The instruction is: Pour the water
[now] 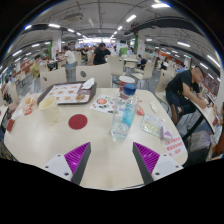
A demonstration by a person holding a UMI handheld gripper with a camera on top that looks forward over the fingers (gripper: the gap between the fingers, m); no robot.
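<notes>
A clear plastic water bottle [124, 113] with a blue label and cap stands upright on the pale round table [100, 150], just beyond my fingers and slightly right of their midline. A red round coaster [78, 121] lies to its left. A pale cup [49, 104] stands farther left near the tray. My gripper [112, 160] is open, its two purple pads [76, 155] wide apart over bare tabletop, holding nothing.
A brown tray [70, 93] with papers lies at the far left of the table. Small packets and cards [157, 127] lie to the right. A person in dark clothes [185, 88] sits at the right; chairs and other tables stand beyond.
</notes>
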